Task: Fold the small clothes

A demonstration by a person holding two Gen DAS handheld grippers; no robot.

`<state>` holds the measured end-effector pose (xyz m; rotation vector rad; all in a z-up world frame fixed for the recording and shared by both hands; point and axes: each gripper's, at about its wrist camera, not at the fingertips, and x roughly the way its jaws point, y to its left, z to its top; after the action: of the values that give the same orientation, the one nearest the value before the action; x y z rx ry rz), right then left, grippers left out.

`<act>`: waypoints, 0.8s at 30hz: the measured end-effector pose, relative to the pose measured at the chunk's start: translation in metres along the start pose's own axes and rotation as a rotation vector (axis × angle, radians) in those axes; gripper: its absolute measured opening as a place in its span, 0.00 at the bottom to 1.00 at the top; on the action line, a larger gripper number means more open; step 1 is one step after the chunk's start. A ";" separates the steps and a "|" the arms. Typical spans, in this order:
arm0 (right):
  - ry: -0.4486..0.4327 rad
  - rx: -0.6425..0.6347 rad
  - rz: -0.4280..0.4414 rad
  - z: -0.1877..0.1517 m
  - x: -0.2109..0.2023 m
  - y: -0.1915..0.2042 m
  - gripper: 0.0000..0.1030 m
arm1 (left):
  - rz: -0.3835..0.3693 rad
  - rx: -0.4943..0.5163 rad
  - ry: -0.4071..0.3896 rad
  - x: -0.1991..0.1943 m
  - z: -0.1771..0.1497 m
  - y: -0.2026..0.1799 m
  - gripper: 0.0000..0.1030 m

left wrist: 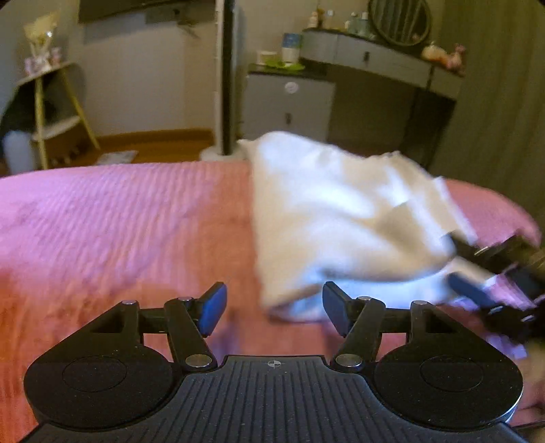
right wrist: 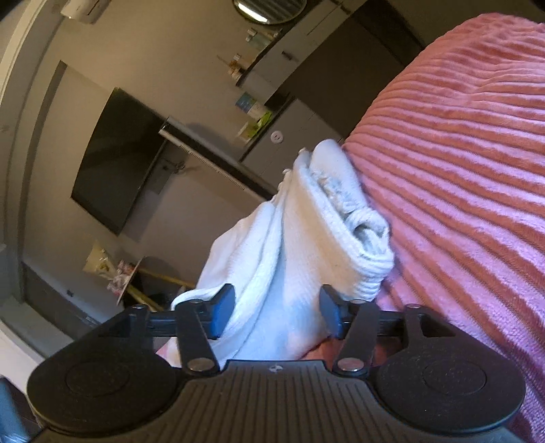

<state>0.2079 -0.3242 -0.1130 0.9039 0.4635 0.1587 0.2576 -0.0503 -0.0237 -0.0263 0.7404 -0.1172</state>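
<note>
A white garment [left wrist: 340,218] lies in a soft heap on the pink ribbed bedspread [left wrist: 119,225]. My left gripper [left wrist: 272,308] is open and empty, just short of the garment's near left edge. My right gripper [left wrist: 477,272] comes in from the right with its fingers around the garment's right edge. In the right wrist view the gripper [right wrist: 276,315] is rolled sideways; bunched white knit cloth [right wrist: 299,245] fills the gap between its open jaws, with a ribbed cuff on the right. The bedspread [right wrist: 460,170] is on the right.
Beyond the bed's far edge stand a black pole [left wrist: 228,75], a grey cabinet [left wrist: 289,102], a vanity desk with a round mirror [left wrist: 398,20] and a yellow shelf [left wrist: 51,112]. A dark wall screen [right wrist: 115,160] shows in the right wrist view.
</note>
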 end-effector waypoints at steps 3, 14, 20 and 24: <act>0.037 0.038 0.028 0.007 0.002 0.003 0.66 | -0.044 -0.070 -0.041 0.009 -0.003 0.020 0.68; 0.299 -0.072 -0.032 0.043 0.096 0.046 0.55 | -0.105 -0.191 -0.019 0.015 -0.010 0.036 0.71; 0.312 -0.365 -0.151 0.040 0.113 0.086 0.22 | -0.114 -0.243 -0.004 0.017 -0.011 0.040 0.72; 0.171 -0.688 -0.130 0.030 0.081 0.140 0.21 | -0.153 -0.293 -0.002 0.015 -0.010 0.044 0.73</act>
<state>0.3017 -0.2334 -0.0135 0.1849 0.5746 0.2576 0.2657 -0.0081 -0.0441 -0.3622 0.7481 -0.1536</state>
